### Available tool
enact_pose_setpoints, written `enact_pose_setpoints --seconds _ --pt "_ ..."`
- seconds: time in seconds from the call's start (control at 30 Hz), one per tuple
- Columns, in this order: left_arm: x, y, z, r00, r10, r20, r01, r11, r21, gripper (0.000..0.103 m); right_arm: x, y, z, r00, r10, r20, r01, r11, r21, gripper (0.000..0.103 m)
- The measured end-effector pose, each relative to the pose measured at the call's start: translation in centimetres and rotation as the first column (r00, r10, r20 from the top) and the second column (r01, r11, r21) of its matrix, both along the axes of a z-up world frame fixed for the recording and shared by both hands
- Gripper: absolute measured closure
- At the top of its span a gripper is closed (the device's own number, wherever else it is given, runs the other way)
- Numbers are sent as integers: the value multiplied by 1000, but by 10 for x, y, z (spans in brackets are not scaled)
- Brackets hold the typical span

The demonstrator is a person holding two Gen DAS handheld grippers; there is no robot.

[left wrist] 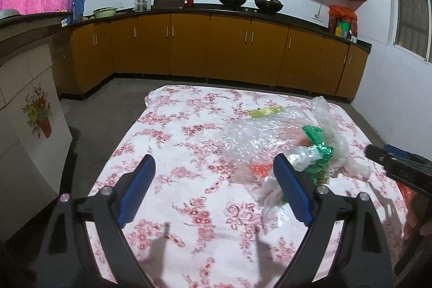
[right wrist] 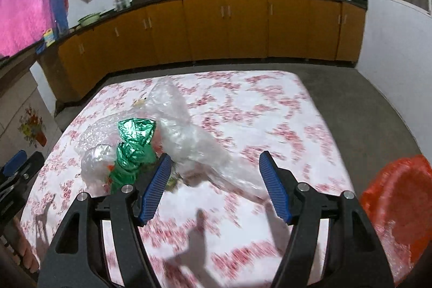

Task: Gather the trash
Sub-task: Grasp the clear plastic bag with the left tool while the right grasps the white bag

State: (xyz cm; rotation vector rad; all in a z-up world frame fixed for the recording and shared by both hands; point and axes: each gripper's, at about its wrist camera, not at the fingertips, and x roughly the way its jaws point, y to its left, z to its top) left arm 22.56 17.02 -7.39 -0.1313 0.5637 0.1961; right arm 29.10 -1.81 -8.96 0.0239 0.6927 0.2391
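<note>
A heap of trash lies on the floral tablecloth [left wrist: 189, 147]: clear bubble wrap [left wrist: 251, 134], a crumpled green foil wrapper [left wrist: 316, 150] and a clear plastic bag [left wrist: 329, 126]. A yellow-green wrapper [left wrist: 266, 112] lies farther back. My left gripper [left wrist: 214, 190] is open and empty, its right finger just left of the green foil. My right gripper [right wrist: 216, 185] is open, jaws either side of the clear plastic bag [right wrist: 205, 147], with the green foil [right wrist: 133, 147] to its left. The right gripper also shows at the right edge of the left wrist view [left wrist: 399, 166].
A red-orange plastic bag [right wrist: 399, 201] sits at the table's right front corner. Grey floor surrounds the table. Orange kitchen cabinets [left wrist: 216, 50] with woks and jars on the counter line the far wall. A tiled unit with a flower picture [left wrist: 37, 112] stands at left.
</note>
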Motion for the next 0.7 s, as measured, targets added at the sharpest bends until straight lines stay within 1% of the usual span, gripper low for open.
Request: enact_pose_setpoints --seconds 0.27,0.37,0.5,0.53,0.57,0.63,0.7 --pt "6 7 -7 1000 -14 11 14 1000 -7 16 30 26 -14 999 31 -23 -31 999 -19 35" --pt "9 7 -10 1000 -26 13 26 999 -20 16 37 30 -17 999 36 -31 -37 999 -27 35" --pt "11 3 -13 999 -49 14 50 999 -18 16 45 33 -21 998 40 -44 -42 998 -40 35" --pt "12 2 -13 998 -57 16 57 998 -19 16 47 32 -23 998 39 -50 -41 998 -44 36" --pt "14 0 -13 997 -69 18 69 997 -20 16 49 31 -26 997 38 -62 -41 998 -48 40" --pt "16 -4 -13 996 -83 19 83 996 -21 16 55 27 -29 994 42 -101 -44 999 -23 43" --pt "19 -8 -13 995 -97 21 98 995 -23 16 57 23 -31 993 37 -116 -38 999 -2 50"
